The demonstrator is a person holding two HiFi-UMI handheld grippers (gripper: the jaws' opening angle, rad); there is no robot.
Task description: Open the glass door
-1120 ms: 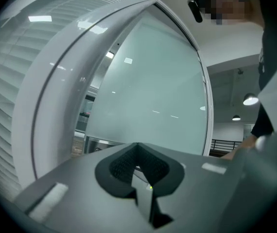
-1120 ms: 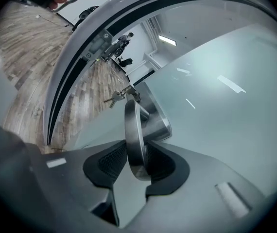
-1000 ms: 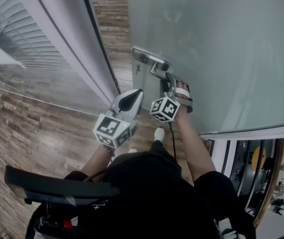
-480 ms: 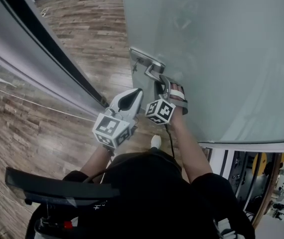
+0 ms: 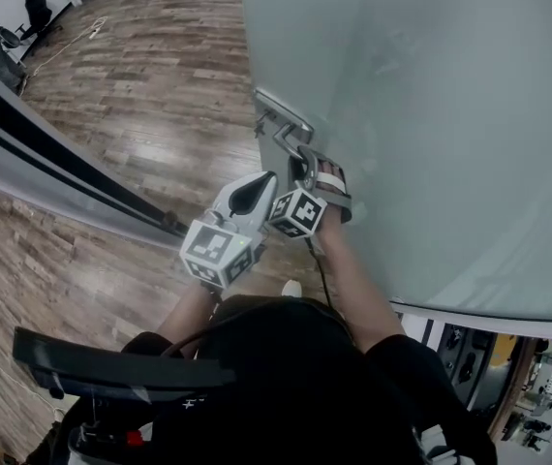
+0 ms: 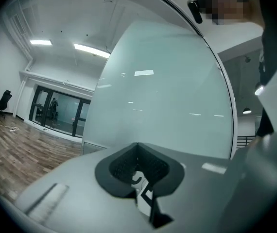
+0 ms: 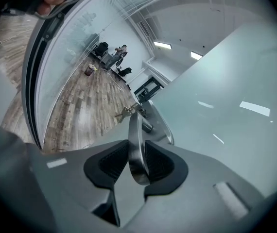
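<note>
**Mia:** What is the left gripper [image 5: 254,194] doing?

**Tom:** Not much. Its jaws are pressed together and there is nothing in them. It hangs just beside the other one and does not touch the door.

**Mia:** And the right gripper [image 5: 305,168]?

**Tom:** It is squeezed tight on the metal handle [image 7: 134,140]. The handle sits between its two dark pads [image 7: 112,166]. Some keys [image 7: 127,111] hang in the lock close by.

**Mia:** Where is the glass door [image 5: 431,114]?

**Tom:** Right in front of the person, filling the right side. The handle is near its left edge.

**Mia:** Is it open yet?

**Tom:** Partly, I think. The door's edge stands away from the dark frame [image 5: 73,163], and wooden floor [image 5: 150,85] shows in the gap.

**Mia:** What is left?

**Tom:** I'd guess swinging it wider and then letting go.
</note>
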